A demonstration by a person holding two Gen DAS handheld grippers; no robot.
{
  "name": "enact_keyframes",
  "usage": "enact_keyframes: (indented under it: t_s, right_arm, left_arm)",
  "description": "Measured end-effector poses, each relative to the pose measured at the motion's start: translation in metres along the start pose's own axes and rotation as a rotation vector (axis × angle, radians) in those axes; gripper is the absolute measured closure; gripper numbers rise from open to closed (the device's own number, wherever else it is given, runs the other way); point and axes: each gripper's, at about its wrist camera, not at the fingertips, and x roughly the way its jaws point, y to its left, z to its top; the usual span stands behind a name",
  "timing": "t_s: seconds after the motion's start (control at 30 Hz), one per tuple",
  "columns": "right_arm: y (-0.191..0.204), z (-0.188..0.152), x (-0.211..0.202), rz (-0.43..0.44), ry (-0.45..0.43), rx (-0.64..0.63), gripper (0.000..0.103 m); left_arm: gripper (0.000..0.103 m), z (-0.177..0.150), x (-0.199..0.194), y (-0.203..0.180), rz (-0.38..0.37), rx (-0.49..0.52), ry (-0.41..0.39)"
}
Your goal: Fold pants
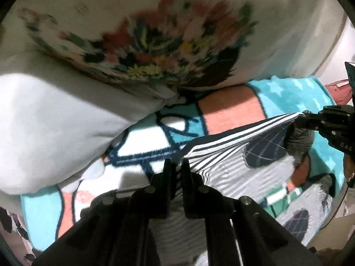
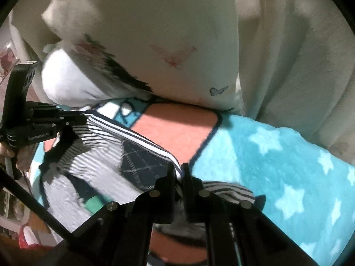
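Note:
The pants (image 1: 230, 155) are white with thin dark stripes and dark blue oval patches, and have a striped waistband. They hang stretched between both grippers above a turquoise blanket. My left gripper (image 1: 176, 163) is shut on one corner of the waistband. My right gripper (image 2: 177, 168) is shut on the other corner; it also shows in the left wrist view (image 1: 304, 116) at the far right. The pants (image 2: 106, 153) run from my right gripper to the left gripper (image 2: 85, 116), seen at the left of the right wrist view.
A turquoise blanket (image 2: 277, 166) with white stars and a pink panel covers the bed. A white pillow with a floral print (image 1: 155, 37) and a plain white pillow (image 1: 44, 122) lie close behind the pants. More white bedding (image 2: 299, 66) is at the right.

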Motion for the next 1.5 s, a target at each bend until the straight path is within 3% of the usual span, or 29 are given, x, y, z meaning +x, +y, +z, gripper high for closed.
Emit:
enact_keyframes:
  t_s: [0.17, 0.33, 0.47, 0.6, 0.73, 0.8, 0.87, 0.9, 0.93, 1.03, 1.13, 1.3, 1.37, 1.43, 1.5]
  right_arm:
    - [0.034, -0.031, -0.031, -0.019, -0.021, 0.005, 0.097]
    - [0.061, -0.077, -0.050, -0.024, 0.008, 0.038, 0.097]
    - [0.076, -0.121, -0.049, -0.023, 0.057, 0.095, 0.097]
    - [0.081, -0.161, -0.036, -0.033, 0.110, 0.186, 0.096]
    - [0.080, -0.179, -0.036, -0.076, 0.120, 0.283, 0.084]
    - [0.080, -0.182, -0.052, -0.082, 0.098, 0.317, 0.081]
    - [0.079, -0.184, -0.072, -0.116, 0.060, 0.343, 0.066]
    - [0.077, -0.185, -0.085, -0.142, 0.027, 0.356, 0.046]
    - [0.074, -0.188, -0.098, -0.171, -0.010, 0.374, 0.036]
    - [0.055, -0.186, -0.117, -0.215, -0.080, 0.450, 0.035]
    - [0.032, -0.176, -0.116, -0.234, -0.131, 0.532, 0.035]
    - [0.019, -0.157, -0.088, -0.254, -0.133, 0.494, 0.036]
    - [0.011, -0.153, -0.069, -0.238, -0.098, 0.490, 0.046]
    - [0.003, -0.151, -0.050, -0.170, -0.044, 0.520, 0.094]
    - [0.001, -0.153, -0.054, -0.135, -0.057, 0.553, 0.098]
  left_arm:
    - [0.095, -0.039, -0.052, -0.015, -0.007, 0.023, -0.079]
    - [0.095, -0.088, -0.086, -0.021, -0.053, 0.013, -0.100]
    - [0.095, -0.135, -0.090, -0.028, -0.077, -0.001, -0.062]
    - [0.095, -0.181, -0.069, -0.039, -0.082, 0.006, 0.031]
    - [0.092, -0.204, -0.048, -0.043, -0.048, 0.020, 0.089]
    - [0.089, -0.207, -0.056, -0.042, -0.064, 0.030, 0.089]
    - [0.083, -0.208, -0.068, -0.037, -0.085, 0.030, 0.072]
    - [0.080, -0.210, -0.077, -0.031, -0.081, 0.022, 0.062]
    - [0.078, -0.211, -0.082, -0.026, -0.079, 0.014, 0.060]
    - [0.076, -0.213, -0.096, -0.001, -0.077, -0.058, 0.059]
    - [0.076, -0.212, -0.106, 0.022, -0.083, -0.152, 0.045]
    - [0.076, -0.201, -0.109, 0.032, -0.115, -0.247, 0.021]
    - [0.076, -0.197, -0.106, 0.032, -0.129, -0.282, 0.023]
    - [0.075, -0.197, -0.104, 0.031, -0.139, -0.306, 0.027]
    - [0.075, -0.198, -0.102, 0.032, -0.129, -0.323, 0.032]
